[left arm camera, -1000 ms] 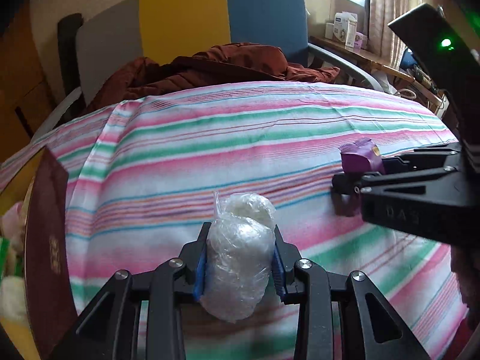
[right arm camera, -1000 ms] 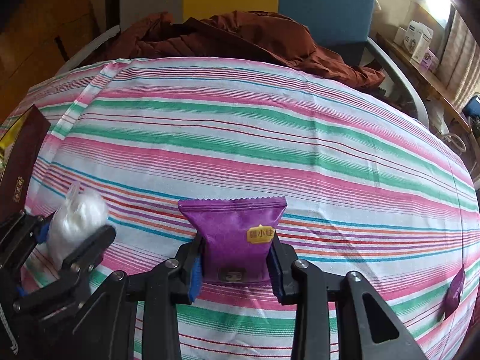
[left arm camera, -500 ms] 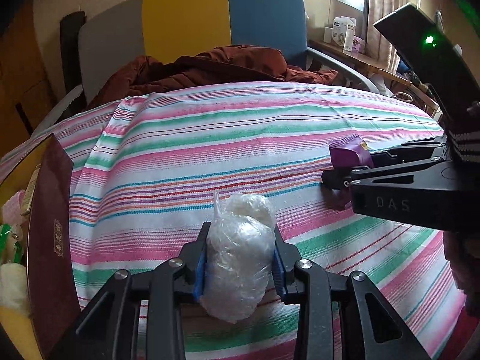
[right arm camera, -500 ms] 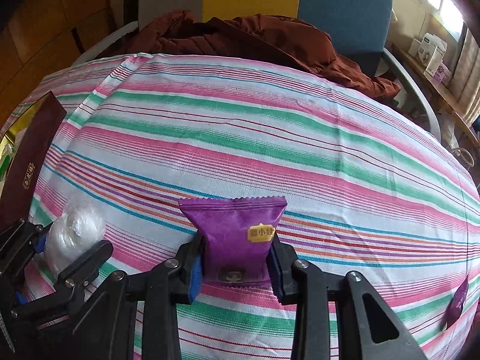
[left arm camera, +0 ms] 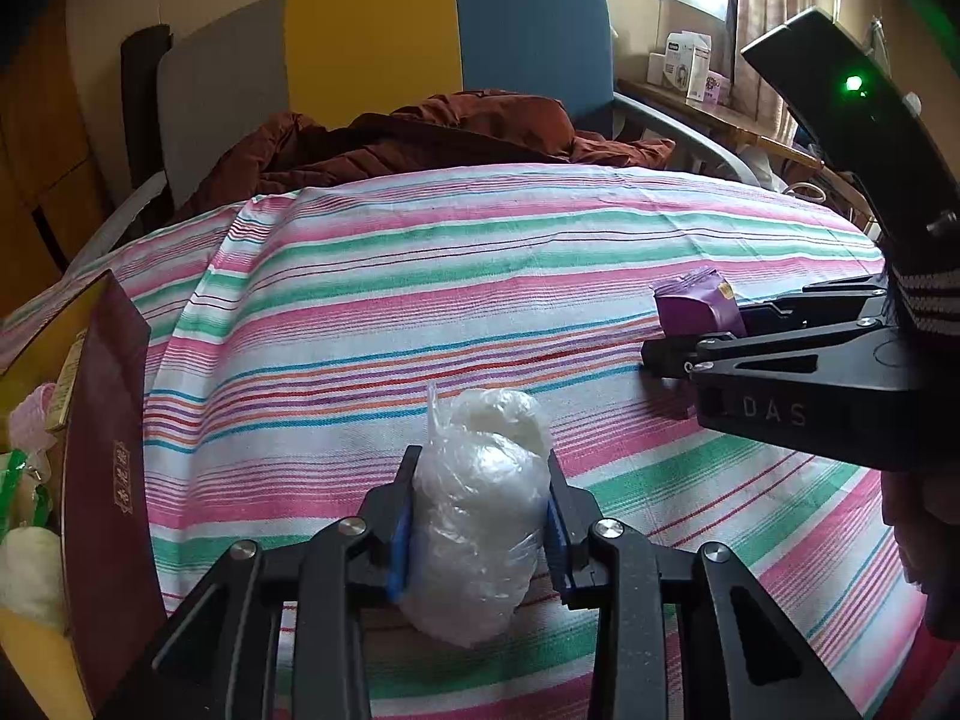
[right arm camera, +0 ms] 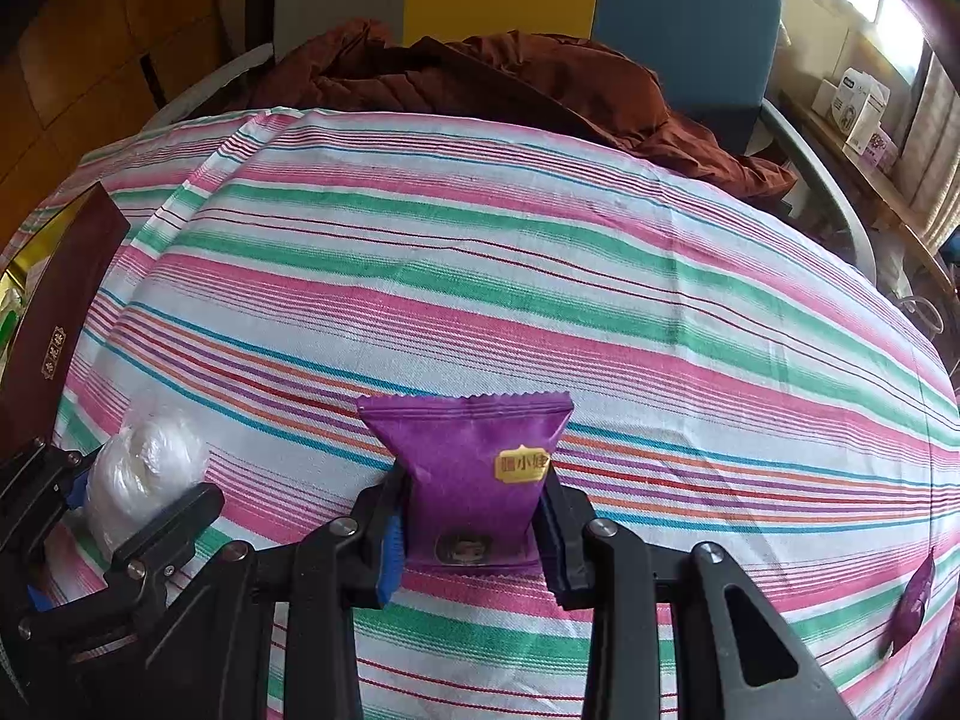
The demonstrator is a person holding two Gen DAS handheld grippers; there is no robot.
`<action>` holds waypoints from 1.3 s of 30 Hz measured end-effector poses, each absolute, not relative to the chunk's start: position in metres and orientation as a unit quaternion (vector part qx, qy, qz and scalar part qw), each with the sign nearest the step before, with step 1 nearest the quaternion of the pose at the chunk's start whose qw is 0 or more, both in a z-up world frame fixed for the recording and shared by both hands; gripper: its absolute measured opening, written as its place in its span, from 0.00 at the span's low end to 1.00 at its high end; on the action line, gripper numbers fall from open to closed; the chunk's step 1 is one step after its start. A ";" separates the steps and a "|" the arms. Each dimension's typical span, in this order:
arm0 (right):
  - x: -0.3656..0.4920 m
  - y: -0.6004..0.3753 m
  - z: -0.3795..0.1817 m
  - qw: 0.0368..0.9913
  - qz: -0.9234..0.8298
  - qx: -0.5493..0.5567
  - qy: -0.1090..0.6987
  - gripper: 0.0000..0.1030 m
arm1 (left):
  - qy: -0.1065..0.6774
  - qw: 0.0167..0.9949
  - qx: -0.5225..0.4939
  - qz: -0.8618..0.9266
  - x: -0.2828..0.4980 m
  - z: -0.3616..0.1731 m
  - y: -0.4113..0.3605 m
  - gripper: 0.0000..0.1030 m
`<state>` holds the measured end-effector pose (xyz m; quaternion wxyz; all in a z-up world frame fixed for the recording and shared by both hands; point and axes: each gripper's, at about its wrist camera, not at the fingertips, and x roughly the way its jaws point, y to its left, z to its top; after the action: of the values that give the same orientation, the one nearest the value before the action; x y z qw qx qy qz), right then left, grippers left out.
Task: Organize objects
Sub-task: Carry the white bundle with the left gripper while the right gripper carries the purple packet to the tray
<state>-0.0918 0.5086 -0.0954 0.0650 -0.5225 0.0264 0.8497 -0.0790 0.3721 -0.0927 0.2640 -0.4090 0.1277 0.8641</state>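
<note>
My left gripper [left arm camera: 480,516] is shut on a clear plastic bag of white stuff [left arm camera: 480,516], held upright just above the striped cloth [left arm camera: 420,276]. In the right wrist view that bag [right arm camera: 144,462] and the left gripper [right arm camera: 126,498] sit at the lower left. My right gripper [right arm camera: 474,516] is shut on a purple snack packet [right arm camera: 468,462] with a gold label. The left wrist view has the right gripper [left arm camera: 666,354] and its packet [left arm camera: 696,300] at the right. A maroon box [left arm camera: 102,450] stands open at the left edge of the cloth.
Inside the maroon box [right arm camera: 54,312] lie pale, pink and green items [left arm camera: 24,570]. Another purple packet [right arm camera: 912,606] lies on the cloth at the far right. A brown jacket [left arm camera: 420,138] is heaped on the chair [left arm camera: 372,42] behind the table. A shelf with small boxes [left arm camera: 690,66] stands at the back right.
Both views have shifted only slightly, with the maroon box a little further into the left wrist view. Both grips are unchanged.
</note>
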 end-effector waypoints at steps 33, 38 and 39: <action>-0.066 0.449 -0.087 0.074 0.819 -0.568 0.042 0.32 | 0.054 0.302 -0.358 0.882 -0.009 0.005 0.205 0.35; -0.057 0.416 -0.068 0.043 0.838 -0.541 0.063 0.32 | 0.022 0.272 -0.356 0.894 -0.017 0.010 0.164 0.35; -0.056 0.407 -0.062 0.035 0.844 -0.531 0.069 0.32 | 0.012 0.263 -0.357 0.896 -0.021 0.012 0.152 0.35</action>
<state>-0.0557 0.4067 -0.0616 0.0347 -0.5313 0.0688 0.8437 -0.0205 0.1523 0.0115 0.2633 -0.3570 0.0124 0.8961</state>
